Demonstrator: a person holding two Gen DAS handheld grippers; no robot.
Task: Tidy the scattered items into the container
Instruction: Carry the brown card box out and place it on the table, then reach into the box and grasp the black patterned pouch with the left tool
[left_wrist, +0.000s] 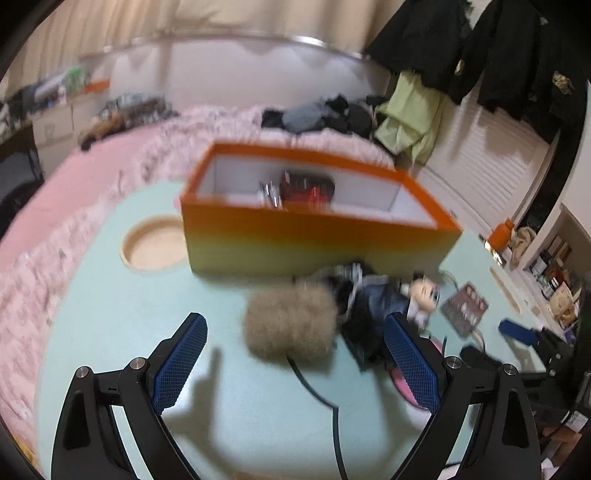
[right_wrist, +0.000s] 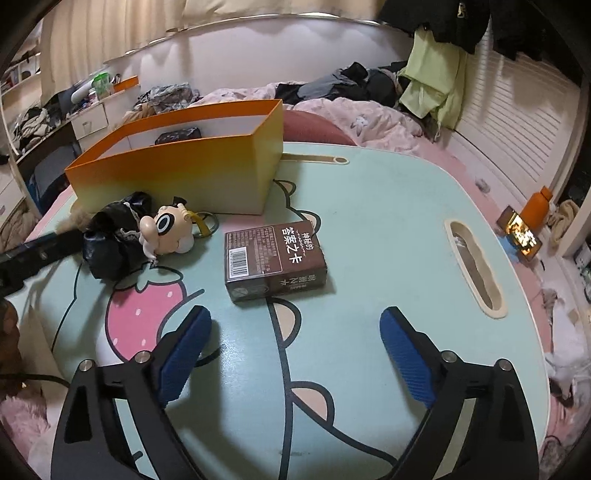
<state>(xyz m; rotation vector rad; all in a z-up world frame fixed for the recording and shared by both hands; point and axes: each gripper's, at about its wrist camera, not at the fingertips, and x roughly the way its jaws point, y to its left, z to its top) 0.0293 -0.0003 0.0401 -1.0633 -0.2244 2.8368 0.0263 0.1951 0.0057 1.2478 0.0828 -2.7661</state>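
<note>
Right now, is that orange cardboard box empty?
No. The orange cardboard box already holds a dark red-and-black item beside small metallic pieces.

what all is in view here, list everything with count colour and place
container: 1, orange fading to pale yellow, far part of table, dark items inside
table: 1, mint green with cartoon print, on the bed
card box: 1, dark brown, table centre, in front of right gripper
doll: 1, pale head, dark clothes, by container's front wall
fluffy ball: 1, beige, ahead of left gripper
bottle: 1, orange, off the table, right
left gripper: 1, black with blue pads, open
right gripper: 1, same, open
</note>
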